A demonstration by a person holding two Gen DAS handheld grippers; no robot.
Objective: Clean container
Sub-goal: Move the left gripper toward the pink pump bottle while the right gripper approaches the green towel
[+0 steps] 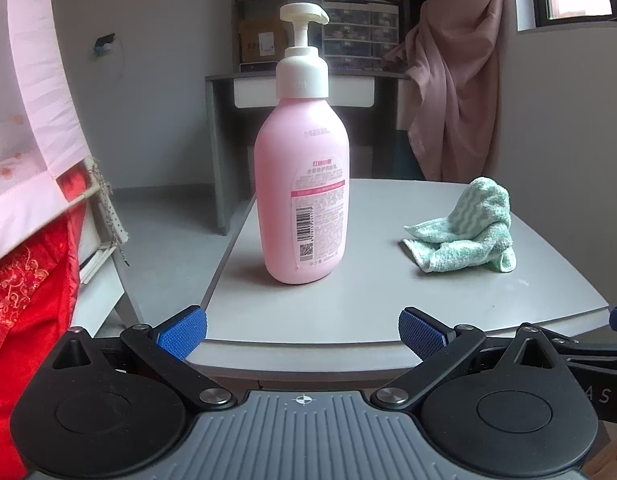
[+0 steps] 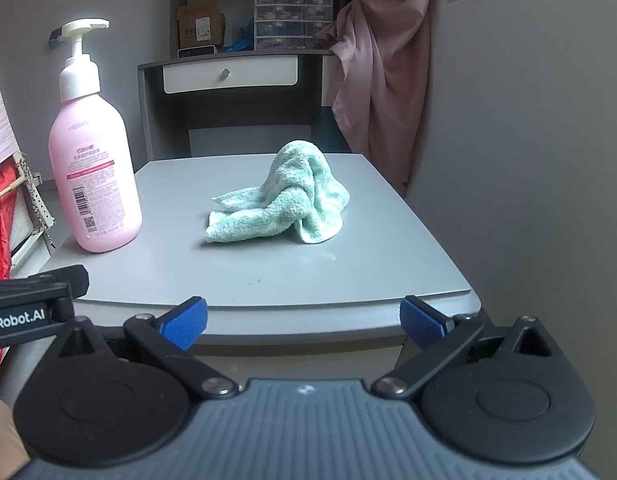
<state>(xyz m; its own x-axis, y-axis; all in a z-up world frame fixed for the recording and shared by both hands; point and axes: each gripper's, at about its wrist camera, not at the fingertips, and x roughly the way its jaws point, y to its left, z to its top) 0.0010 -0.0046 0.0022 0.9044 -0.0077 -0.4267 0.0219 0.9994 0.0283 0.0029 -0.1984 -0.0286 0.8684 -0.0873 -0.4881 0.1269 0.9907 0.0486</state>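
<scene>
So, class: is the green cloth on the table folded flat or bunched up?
Bunched up. The green cloth sits in a crumpled heap with a raised peak and loose ends trailing on the table.

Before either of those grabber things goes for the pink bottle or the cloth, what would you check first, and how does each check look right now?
1. Left hand-held gripper open and empty: ok.
2. Right hand-held gripper open and empty: ok.
3. Pink plastic pump bottle with white dispenser upright on the grey tabletop: ok.
4. Crumpled mint-green terry cloth lying free, apart from the bottle: ok.
5. Bottle straight ahead of the left gripper, cloth ahead of the right: ok.
6. Bottle stands near the table's left edge, so a push could tip it off: not ok.
</scene>
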